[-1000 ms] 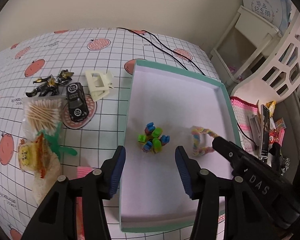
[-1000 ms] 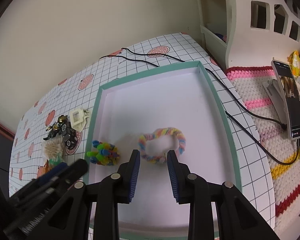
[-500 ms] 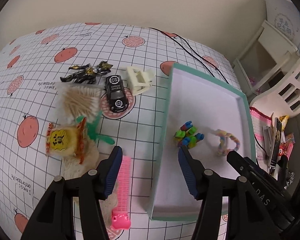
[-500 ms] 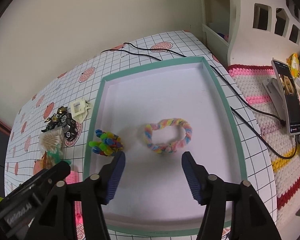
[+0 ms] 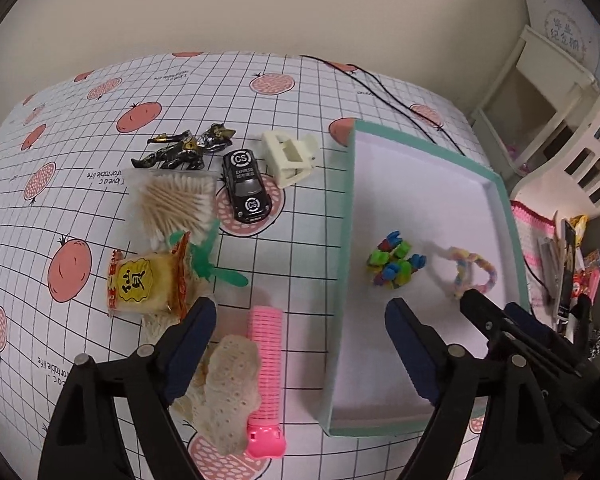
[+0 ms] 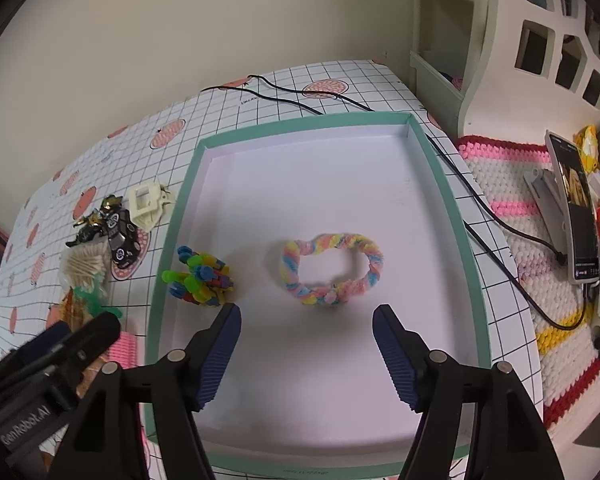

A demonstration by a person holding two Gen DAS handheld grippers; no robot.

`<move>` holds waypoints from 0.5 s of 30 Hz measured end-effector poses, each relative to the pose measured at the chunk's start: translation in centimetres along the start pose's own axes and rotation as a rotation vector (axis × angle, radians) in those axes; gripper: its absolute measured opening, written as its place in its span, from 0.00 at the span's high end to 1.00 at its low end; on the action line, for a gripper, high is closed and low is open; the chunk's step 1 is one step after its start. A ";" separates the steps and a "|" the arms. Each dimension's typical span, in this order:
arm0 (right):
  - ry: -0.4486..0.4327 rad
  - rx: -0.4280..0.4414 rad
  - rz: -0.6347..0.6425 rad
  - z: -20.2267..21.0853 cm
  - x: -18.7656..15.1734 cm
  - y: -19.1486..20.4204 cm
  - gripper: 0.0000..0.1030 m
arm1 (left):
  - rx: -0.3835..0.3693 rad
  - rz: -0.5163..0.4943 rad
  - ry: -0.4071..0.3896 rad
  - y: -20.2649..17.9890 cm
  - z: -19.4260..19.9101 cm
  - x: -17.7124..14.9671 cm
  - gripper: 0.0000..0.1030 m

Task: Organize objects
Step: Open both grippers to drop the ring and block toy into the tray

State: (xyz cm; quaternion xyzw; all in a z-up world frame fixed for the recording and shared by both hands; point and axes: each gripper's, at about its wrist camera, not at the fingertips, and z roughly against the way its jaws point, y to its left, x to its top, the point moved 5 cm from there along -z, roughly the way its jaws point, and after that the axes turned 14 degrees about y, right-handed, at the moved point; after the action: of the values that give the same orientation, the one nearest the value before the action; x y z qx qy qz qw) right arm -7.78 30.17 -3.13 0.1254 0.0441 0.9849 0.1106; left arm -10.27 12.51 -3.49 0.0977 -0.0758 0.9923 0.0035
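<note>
A teal-rimmed white tray (image 6: pixel 440 184) lay flat on the desk (image 5: pixel 80 160), holding a pastel twisted loop (image 6: pixel 332 266) and, to its left, a cluster of bright plastic pieces (image 6: pixel 200 276). Left of the tray lay a cream hair claw (image 5: pixel 290 156), a black toy car (image 5: pixel 246 186), a black-gold figure (image 5: pixel 184 150), a packet of cotton swabs (image 5: pixel 174 200), a green propeller toy (image 5: pixel 212 264), a yellow snack packet (image 5: pixel 144 284), a pink roller comb (image 5: pixel 265 368) and a beige perforated insole (image 5: pixel 224 396).

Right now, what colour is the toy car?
Black with white "CS" logos; the toy car shows best in the left wrist view.
</note>
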 end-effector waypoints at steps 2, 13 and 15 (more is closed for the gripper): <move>-0.007 -0.020 0.018 -0.1 0.0 0.1 0.25 | 0.001 0.000 -0.005 0.1 0.0 0.1 0.15; -0.029 -0.067 0.059 0.0 0.0 0.7 0.07 | 0.015 0.012 -0.028 1.0 0.3 0.6 0.09; -0.025 -0.063 0.052 0.0 0.1 0.6 0.04 | 0.017 0.016 -0.030 1.1 0.3 0.6 0.09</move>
State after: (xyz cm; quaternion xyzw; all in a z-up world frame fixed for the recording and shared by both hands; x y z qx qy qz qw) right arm -7.98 29.65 -3.08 0.1355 0.0084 0.9867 0.0892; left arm -10.86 11.35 -3.27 0.1117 -0.0681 0.9914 -0.0062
